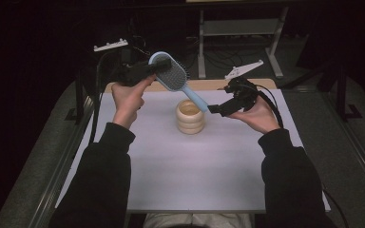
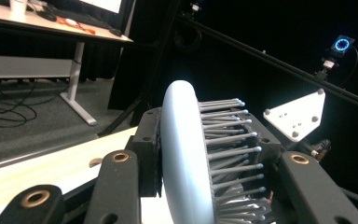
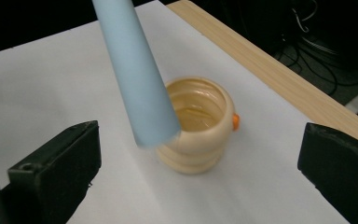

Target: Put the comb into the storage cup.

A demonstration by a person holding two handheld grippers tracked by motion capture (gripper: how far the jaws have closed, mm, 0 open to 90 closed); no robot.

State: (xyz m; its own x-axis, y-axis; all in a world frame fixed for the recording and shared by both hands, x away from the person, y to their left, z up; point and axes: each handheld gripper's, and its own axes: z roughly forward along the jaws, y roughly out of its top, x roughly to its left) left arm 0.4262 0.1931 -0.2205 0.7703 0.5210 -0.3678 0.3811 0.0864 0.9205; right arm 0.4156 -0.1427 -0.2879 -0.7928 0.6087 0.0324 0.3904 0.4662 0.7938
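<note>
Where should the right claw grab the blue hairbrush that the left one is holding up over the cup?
Best on the free handle end of the hairbrush, coming from the right side with the open right claw. The left claw already clamps the head, and the smooth, round handle slants down toward the right claw above the beige cup, so its jaws could probably close across it.

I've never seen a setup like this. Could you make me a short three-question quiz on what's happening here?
1. True or false: the left hand-held gripper is shut on the head of the light blue plastic hairbrush.
2. What stands on the white table below the brush's handle?
A. a tan ridged wooden pot
B. a glass jar
C. a metal can
3. Fill in: the right hand-held gripper has its jaws ____, near the handle's tip.

Key: 1 true; 2 A; 3 open.
</note>
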